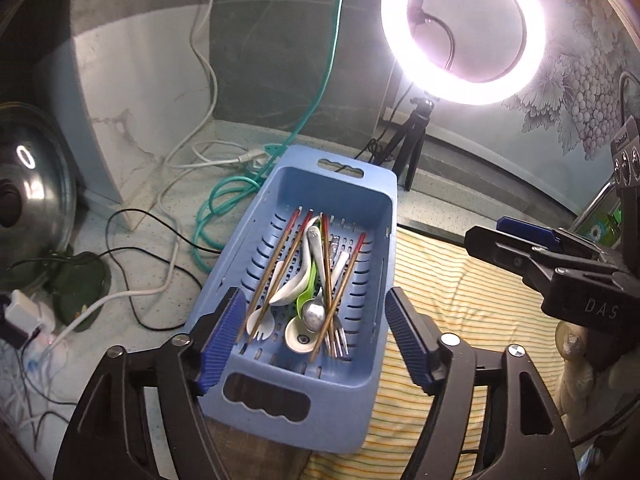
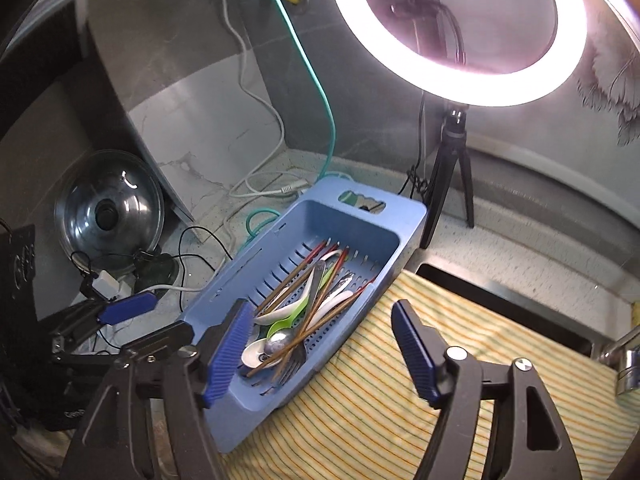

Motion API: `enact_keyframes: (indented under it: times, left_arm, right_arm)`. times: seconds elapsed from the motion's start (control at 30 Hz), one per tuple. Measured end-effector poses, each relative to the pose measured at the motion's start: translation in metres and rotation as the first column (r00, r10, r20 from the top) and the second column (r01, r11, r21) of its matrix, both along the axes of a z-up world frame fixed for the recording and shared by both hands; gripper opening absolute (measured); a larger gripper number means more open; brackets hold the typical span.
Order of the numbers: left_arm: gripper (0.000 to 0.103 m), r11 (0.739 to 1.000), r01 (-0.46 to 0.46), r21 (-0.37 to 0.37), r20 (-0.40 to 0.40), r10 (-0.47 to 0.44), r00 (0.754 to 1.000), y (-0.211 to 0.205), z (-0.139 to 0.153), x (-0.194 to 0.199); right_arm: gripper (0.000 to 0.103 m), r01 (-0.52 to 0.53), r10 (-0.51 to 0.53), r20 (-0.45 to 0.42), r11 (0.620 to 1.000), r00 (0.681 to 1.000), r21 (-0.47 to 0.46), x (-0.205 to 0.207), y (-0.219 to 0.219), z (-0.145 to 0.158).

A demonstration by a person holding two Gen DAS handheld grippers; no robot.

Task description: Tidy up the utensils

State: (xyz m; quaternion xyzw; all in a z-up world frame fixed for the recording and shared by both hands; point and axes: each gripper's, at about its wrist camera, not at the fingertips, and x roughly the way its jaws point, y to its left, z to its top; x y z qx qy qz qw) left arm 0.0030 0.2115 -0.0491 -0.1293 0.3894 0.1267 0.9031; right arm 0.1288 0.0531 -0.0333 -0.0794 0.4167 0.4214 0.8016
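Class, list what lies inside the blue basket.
In the basket: chopsticks, white spoons, a green spoon, a metal spoon and a fork. Anything under the pile is hidden.

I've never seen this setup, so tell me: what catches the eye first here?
The glowing ring light on its small tripod at the back dominates. Below it, a blue slotted basket lies partly on a yellow striped cloth, holding jumbled chopsticks, spoons and forks. Tangled cables sprawl over the counter to its left.
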Motion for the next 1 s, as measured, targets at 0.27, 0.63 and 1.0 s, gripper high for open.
enact_keyframes:
  times: [0.27, 0.63, 1.0]
  left_arm:
    - [0.079, 0.997, -0.067, 0.048, 0.033, 0.065, 0.997, -0.021, 0.020, -0.027]
    - [0.079, 0.993, -0.099, 0.062, 0.049, 0.096, 0.994, -0.031, 0.032, -0.042]
    - [0.079, 0.993, -0.101, 0.065, 0.055, 0.097, 0.994, -0.037, 0.037, -0.045]
  right_arm:
    - [0.079, 0.040, -0.041, 0.013, 0.998, 0.999, 0.053, -0.013, -0.035, 0.016]
    - [0.080, 0.059, -0.060, 0.026, 0.998, 0.998, 0.036, -0.018, -0.056, 0.019]
    - [0.080, 0.052, -0.054, 0.047, 0.998, 0.997, 0.039, -0.023, -0.058, 0.024]
